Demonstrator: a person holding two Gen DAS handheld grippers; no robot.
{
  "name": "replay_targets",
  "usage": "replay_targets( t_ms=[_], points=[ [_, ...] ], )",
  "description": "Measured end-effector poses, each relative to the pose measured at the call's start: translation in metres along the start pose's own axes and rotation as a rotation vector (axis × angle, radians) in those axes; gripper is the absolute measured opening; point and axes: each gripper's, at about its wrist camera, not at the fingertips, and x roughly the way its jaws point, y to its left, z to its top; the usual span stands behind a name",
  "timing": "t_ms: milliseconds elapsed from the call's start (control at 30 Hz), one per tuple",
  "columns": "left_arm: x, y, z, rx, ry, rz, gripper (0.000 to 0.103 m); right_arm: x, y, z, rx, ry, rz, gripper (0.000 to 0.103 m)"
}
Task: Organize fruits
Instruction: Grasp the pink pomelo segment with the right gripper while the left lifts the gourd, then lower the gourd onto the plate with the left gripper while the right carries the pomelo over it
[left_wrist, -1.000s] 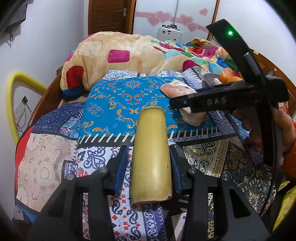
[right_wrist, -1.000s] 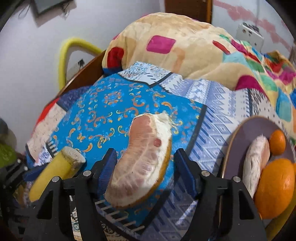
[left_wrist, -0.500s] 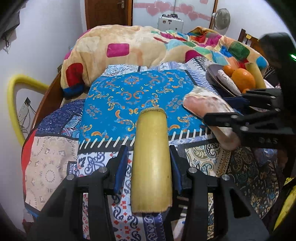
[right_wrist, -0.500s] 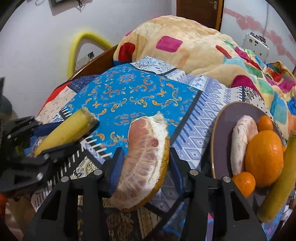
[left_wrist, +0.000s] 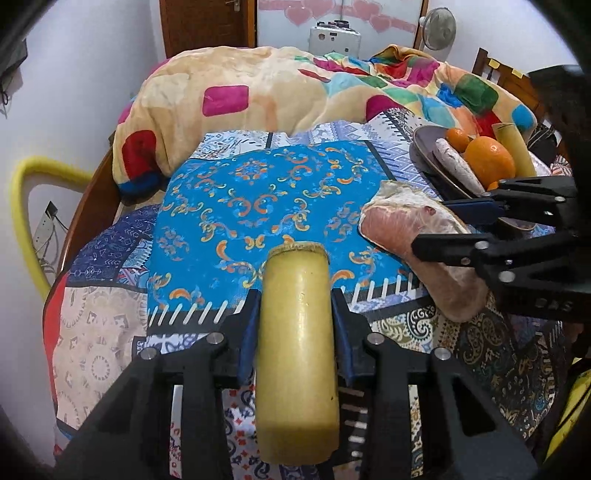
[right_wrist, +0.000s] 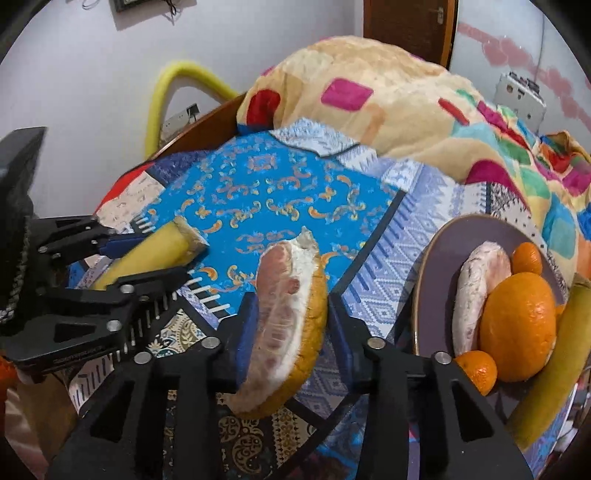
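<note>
Left wrist view is showing the left gripper (left_wrist: 295, 314) nearest the lens, its blue pads clenching a yellow-green cane piece (left_wrist: 297, 354) that is pointing away over the bed; its jaws have just been closing on that piece. Beneath it, a patchwork sheet (left_wrist: 92, 332) is covering the bed, with a blue cloth (left_wrist: 258, 199) lying on it just beyond. To the right, the right gripper (left_wrist: 476, 225) is reaching in from the side, grasping a pomelo wedge (left_wrist: 417, 251) above the cloth's edge. Farther right, a plate (left_wrist: 424, 147) is sitting on the sheet, bearing another pomelo piece (left_wrist: 452, 162), an orange (left_wrist: 489, 162), a small orange (left_wrist: 458, 137) and a second cane piece (left_wrist: 515, 147). Behind everything, a blanket (left_wrist: 280, 96) is lying heaped across the bed.

Right wrist view is showing the right gripper (right_wrist: 290, 317) pinching the pomelo wedge (right_wrist: 284, 317), pink flesh on the left, yellow rind on the right; these jaws are sitting tight on the fruit after closing and easing slightly. At left, the left gripper (right_wrist: 155, 258) is holding its cane piece (right_wrist: 151, 254) above the sheet. At right, the plate (right_wrist: 443, 240) is lying just beside the wedge, holding its fruits.
</note>
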Motion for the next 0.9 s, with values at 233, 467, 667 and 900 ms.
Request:
replay_targets(
  t_ms=[233, 467, 667, 900],
  points=[
    [-0.019, 0.009, -0.008, -0.023, -0.058, 0.007, 0.036, 0.014, 0.012, -0.001, -0.058, -0.015, -0.06, 0.046],
    [-0.043, 0.005, -0.011, -0.02, -0.121, 0.011, 0.036, 0.0, 0.015, -0.011, -0.059, -0.055, -0.075, 0.044],
    [-0.067, -0.007, -0.009, -0.026, -0.162, -0.011, 0.036, -0.041, 0.017, -0.025, -0.051, -0.128, -0.085, 0.044],
    [-0.098, -0.04, 0.0, 0.002, -0.224, -0.039, 0.036, -0.103, 0.0, -0.046, 0.005, -0.228, -0.124, 0.044]
  ],
)
